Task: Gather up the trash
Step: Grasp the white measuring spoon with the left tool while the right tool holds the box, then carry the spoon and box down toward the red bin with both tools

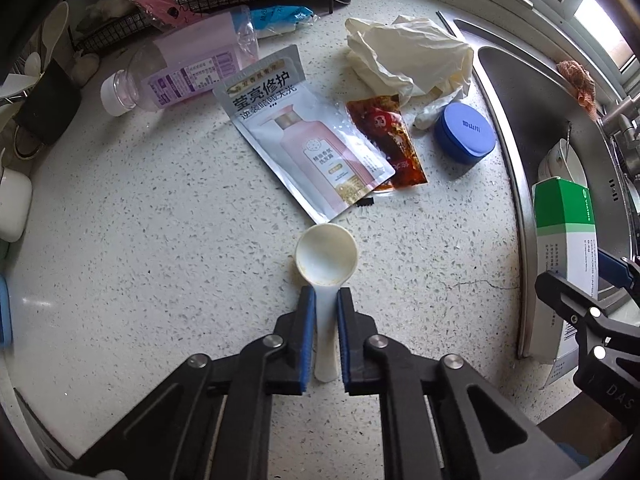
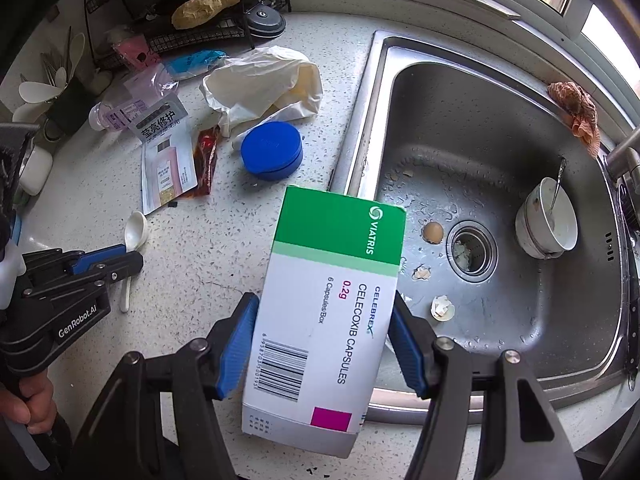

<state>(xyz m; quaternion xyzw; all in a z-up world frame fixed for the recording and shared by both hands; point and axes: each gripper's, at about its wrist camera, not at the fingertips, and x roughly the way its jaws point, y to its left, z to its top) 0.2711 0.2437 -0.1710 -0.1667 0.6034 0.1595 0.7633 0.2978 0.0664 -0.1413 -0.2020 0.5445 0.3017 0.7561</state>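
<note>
My left gripper [image 1: 324, 295] is shut on the handle of a white plastic spoon [image 1: 326, 258], which rests on the speckled counter; the spoon also shows in the right wrist view [image 2: 135, 231]. My right gripper [image 2: 324, 312] is shut on a green and white medicine box [image 2: 332, 304], held above the counter beside the sink; the box also shows in the left wrist view [image 1: 564, 240]. More trash lies ahead: a pink sachet [image 1: 308, 136], a red sauce packet [image 1: 390, 140], a crumpled white bag [image 1: 404, 56], a blue round tin [image 1: 464, 132] and a plastic bottle [image 1: 176, 76].
A steel sink [image 2: 480, 120] on the right holds eggshell pieces [image 2: 442, 308] and a bowl with a spoon [image 2: 548, 220]. A wire rack [image 2: 192, 20] stands at the back of the counter. An orange cloth [image 2: 576, 112] hangs on the sink's far rim.
</note>
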